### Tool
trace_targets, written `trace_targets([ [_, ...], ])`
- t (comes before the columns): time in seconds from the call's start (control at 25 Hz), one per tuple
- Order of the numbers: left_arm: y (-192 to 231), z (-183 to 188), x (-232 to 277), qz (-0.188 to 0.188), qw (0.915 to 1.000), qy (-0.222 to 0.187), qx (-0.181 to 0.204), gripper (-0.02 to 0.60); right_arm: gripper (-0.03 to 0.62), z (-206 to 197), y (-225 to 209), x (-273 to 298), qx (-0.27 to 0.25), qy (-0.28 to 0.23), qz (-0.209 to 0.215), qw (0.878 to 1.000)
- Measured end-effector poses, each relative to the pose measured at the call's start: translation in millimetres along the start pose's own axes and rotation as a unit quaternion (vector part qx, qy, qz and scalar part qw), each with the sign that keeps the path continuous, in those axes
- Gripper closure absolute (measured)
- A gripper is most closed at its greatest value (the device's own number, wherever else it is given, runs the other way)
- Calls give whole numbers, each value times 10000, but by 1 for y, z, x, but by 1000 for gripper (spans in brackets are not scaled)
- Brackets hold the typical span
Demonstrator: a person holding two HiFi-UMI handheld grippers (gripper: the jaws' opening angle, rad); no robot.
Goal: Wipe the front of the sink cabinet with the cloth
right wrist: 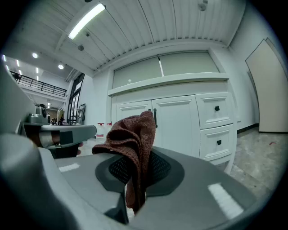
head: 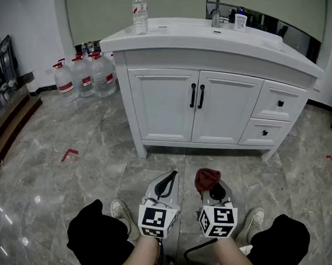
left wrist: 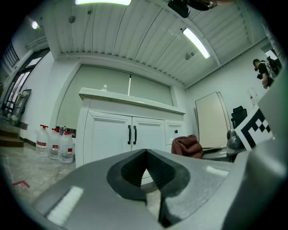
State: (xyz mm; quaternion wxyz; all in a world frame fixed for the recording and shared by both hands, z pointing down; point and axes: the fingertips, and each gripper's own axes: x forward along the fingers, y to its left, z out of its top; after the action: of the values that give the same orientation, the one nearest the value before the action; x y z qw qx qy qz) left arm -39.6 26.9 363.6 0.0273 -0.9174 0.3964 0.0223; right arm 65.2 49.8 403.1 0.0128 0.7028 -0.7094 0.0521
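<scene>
Cloth in grip, cabinet front waiting.

Low in the frame, the right gripper (right wrist: 136, 168) is clamped on a crumpled rust-red knitted cloth (right wrist: 132, 132). The cloth is bunched above its tips, likely so a wad of fabric meets the panels. Beside it, the left gripper (left wrist: 145, 155) is closed on nothing, apparently spare. Well beyond, at upper centre, stands the white double-door sink cabinet (head: 195, 106), with wiping not yet begun.

L forearm (head: 143, 255) and R forearm (head: 232, 261) reach fwd side by side, held low, grippers pointing ahead. L hand-held gripper (head: 171, 174): jaws together, nothing betw. them. R hand-held gripper (head: 213, 187): jaws clamped on a bunched red-brown cloth (head: 206, 177) that sticks up above the tips.
</scene>
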Motion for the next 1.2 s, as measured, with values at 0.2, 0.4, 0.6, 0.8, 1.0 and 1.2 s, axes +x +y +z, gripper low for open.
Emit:
trace_targets([
  [0.2, 2, -2, -2, 23, 10000, 23, 9, 581, 517, 0, 1, -1, -34, 5, -7, 10000],
  [0.4, 1, -3, -3, 17, 10000, 41, 16, 581, 517, -4, -1, -2, -25, 54, -61, 10000],
  [0.6, -1, -2, 1, -37, 9999, 91, 95, 581, 516, -7, -7, -3, 149, 54, -207, 9997],
  [0.8, 9, -5, 10, 22, 9999, 85, 127, 581, 516, -9, -8, 15, 317, 122, -191, 9992],
  [1.0, 32, -4, 24, 132, 9987, 131, 469, 581, 516, -7, -5, 51, 329, 156, -50, 9993],
  [1.2, 82, -4, 33, 541, 9985, 69, 32, 581, 516, -5, 8, 99, 427, 137, 119, 9989],
])
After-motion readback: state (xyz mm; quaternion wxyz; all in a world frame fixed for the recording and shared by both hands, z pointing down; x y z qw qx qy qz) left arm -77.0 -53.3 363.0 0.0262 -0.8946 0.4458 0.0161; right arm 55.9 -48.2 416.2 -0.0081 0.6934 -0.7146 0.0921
